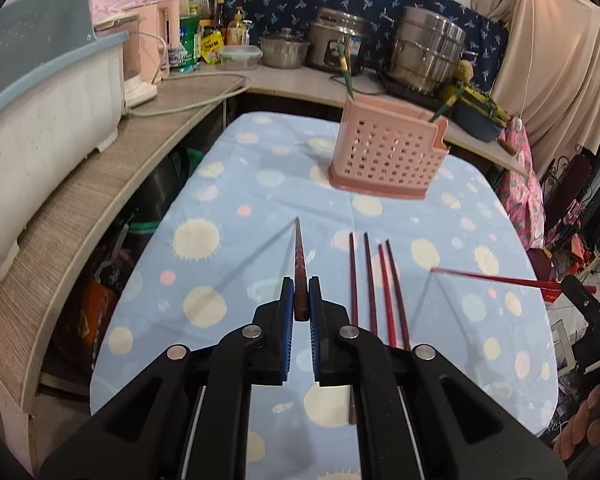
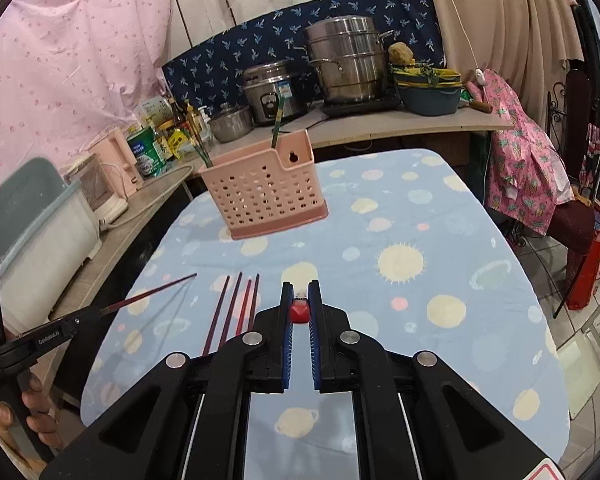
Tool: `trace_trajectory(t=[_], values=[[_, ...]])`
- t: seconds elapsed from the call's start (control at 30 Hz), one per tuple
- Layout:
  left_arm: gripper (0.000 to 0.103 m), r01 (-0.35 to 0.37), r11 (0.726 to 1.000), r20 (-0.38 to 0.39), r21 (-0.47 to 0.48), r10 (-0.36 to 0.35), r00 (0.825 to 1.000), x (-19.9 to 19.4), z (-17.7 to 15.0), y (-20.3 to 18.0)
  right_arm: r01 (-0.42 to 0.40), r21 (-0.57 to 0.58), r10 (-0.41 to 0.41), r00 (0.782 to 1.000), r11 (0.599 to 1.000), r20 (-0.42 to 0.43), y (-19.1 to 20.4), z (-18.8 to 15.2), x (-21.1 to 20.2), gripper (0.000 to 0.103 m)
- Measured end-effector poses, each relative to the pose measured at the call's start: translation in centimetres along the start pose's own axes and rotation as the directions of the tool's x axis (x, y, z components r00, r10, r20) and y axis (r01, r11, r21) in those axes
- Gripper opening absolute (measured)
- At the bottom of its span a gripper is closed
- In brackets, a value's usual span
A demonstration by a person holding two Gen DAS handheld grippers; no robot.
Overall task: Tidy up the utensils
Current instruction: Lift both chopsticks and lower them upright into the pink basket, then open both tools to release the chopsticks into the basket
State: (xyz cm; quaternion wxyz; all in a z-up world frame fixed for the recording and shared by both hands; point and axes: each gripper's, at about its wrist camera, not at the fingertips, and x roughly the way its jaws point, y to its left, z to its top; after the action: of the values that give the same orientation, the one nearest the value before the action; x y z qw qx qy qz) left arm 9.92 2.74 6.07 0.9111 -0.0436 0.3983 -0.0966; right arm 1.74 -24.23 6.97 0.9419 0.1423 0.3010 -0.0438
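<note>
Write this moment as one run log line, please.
left gripper: shut on dark chopstick | right gripper: shut on red chopstick | four chopsticks on table | pink holder upright

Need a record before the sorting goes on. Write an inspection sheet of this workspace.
Surface: table under a light blue tablecloth with pale dots.
Job's things: pink perforated holder stands upright at the far end with green utensils in it; four dark red chopsticks lie side by side on the cloth.
Grippers: left gripper shut on a chopstick; right gripper shut on a red chopstick, seen end-on between its fingers.
Clutter: counter holds a rice cooker, steel pots, bottles, and a dish rack.
Cables: a white cord runs along the counter.
Surroundings: pink sheet, blue patterned cloth, beige curtain.
</note>
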Motion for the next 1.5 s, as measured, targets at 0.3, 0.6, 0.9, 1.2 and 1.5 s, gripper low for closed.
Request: trace_trajectory(t=[0.3, 0.6, 0.9, 1.2, 1.5], values=[[0.007, -0.006, 1.0, 0.102, 0.004, 0.005, 0.995, -1.8, 5.2, -0.1, -0.018, 0.023, 0.016, 0.997, 1.0, 0.081, -0.4, 4.3, -0.5, 0.007], [0.007, 0.0, 1.0, 0.197, 0.006, -0.001, 0.98, -2.8, 11.2, -1.2, -0.042, 0.023, 0.038, 0.99, 0.999, 0.136, 0.0, 7.8, 0.1, 0.007], [0.007, 0.06, 0.998, 0.314, -0.015, -0.052, 0.948, -4.5, 17.6, -3.7, -0.132, 0.077, 0.111, 0.966, 0.988, 0.235, 0.3, 13.8, 0.8, 0.007], [0.007, 0.092, 0.996, 0.425, -0.011, -0.079, 0.902, -4.6, 24.1, -6.7, -0.192, 0.101, 0.151, 0.936, 0.976, 0.319, 1.6, 21.2, 3.6, 0.007], [0.007, 0.083, 0.997, 0.442, -0.009, -0.07, 0.894, -1.0, 27.1, -8.2, -0.18, 0.087, 0.143, 0.937, 0.98, 0.32, 3.0, 25.0, 8.4, 0.007]])
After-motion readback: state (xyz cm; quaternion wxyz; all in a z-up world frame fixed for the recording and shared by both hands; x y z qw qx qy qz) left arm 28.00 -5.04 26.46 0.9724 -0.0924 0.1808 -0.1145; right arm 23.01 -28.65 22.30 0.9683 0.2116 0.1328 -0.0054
